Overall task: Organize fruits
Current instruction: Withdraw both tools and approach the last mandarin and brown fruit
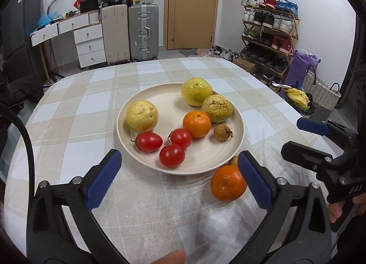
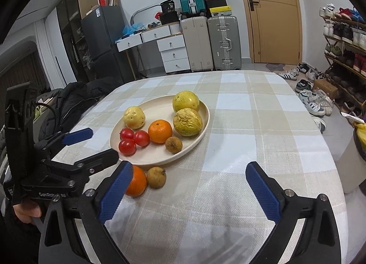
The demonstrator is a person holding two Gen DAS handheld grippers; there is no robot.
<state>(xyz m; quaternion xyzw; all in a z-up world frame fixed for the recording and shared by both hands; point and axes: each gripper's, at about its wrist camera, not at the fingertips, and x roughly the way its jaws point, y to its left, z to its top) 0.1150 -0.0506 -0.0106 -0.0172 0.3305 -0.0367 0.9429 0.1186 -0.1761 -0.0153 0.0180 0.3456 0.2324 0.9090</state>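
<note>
A cream plate [image 1: 205,163] [image 2: 196,140] on the checked tablecloth holds three yellow-green fruits, an orange [image 1: 196,124] [image 2: 160,131], three red tomatoes [image 1: 172,155] [image 2: 127,147] and a small brown longan [image 1: 222,132] [image 2: 173,145]. A second orange [image 1: 227,182] [image 2: 137,181] and a second longan [image 2: 156,177] lie on the cloth just in front of the plate. My left gripper [image 1: 179,165] is open and empty over the plate's near rim, its right finger beside the loose orange. My right gripper [image 2: 188,179] is open and empty over the cloth, right of the loose fruits.
The table [image 2: 263,126] drops off at rounded edges on all sides. Suitcases [image 1: 130,32], a drawer unit and a door stand behind; a shoe rack [image 1: 267,35] and a woven basket [image 1: 320,94] are to the right. A dark jacket [image 2: 75,99] lies left of the table.
</note>
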